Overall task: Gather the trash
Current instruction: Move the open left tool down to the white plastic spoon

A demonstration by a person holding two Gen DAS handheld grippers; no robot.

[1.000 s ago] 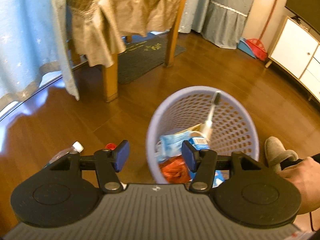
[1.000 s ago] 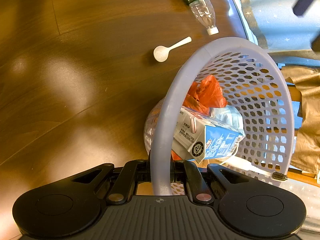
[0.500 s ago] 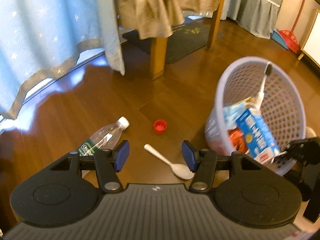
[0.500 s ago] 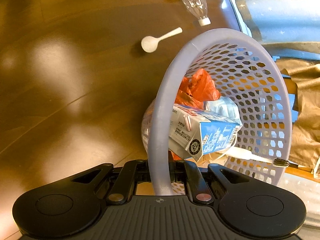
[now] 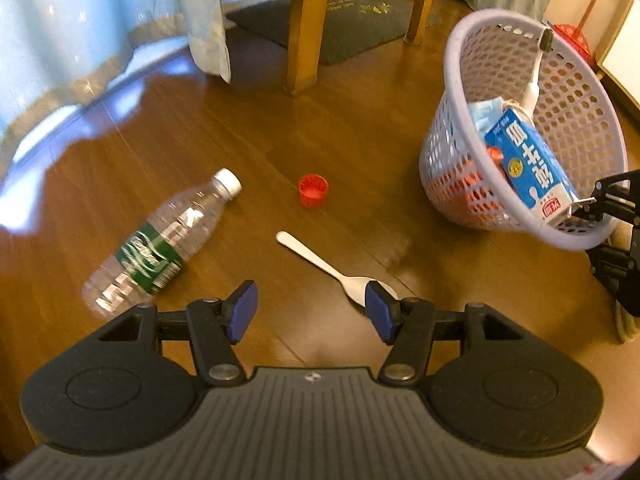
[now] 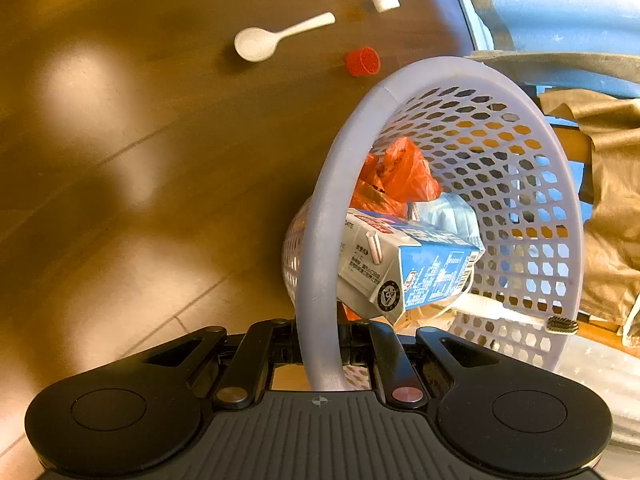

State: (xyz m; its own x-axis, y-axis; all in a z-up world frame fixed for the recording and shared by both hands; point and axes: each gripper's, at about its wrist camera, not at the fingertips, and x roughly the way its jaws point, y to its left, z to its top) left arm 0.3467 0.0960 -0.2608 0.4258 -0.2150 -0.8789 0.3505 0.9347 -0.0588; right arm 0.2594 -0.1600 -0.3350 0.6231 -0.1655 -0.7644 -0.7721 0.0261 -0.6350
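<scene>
Trash lies scattered on the wooden floor [image 5: 360, 140] and packed in a lavender mesh basket [image 5: 452, 64]. Loose on the boards are a clear plastic bottle [image 5: 160, 244] with a green label, lying on its side, a red bottle cap [image 5: 313, 191] a little apart from the bottle's white lid, and a white plastic spoon [image 5: 332, 272] with its bowl toward the camera.

The left gripper [image 5: 310, 312] points steeply down at the floor with its blue-padded jaws about half open and nothing between them. The spoon's bowl sits just in front of the pad on the picture's right, partly hidden by it; the bottle's base is near the other pad. Whether the pads touch the floor cannot be told.

The right gripper [image 6: 320, 350] also angles downward, and its jaws are pinched tight on the basket's near rim, holding the basket tilted so its mouth leans toward this gripper. In the left wrist view the same gripper shows as a black frame at the basket's rim on the far right.

Inside the basket are a blue and white carton [image 6: 404, 268] lying across the near side, a crumpled orange plastic bag [image 6: 400, 176] behind it, a pale blue face mask [image 6: 452, 212], and a white toothbrush [image 6: 516, 314] resting along the mesh wall with its bristled head at the rim.

Behind the floor litter stand a wooden table leg [image 5: 302, 40], a dark mat [image 5: 360, 20] and a pale blue curtain [image 5: 80, 12].
</scene>
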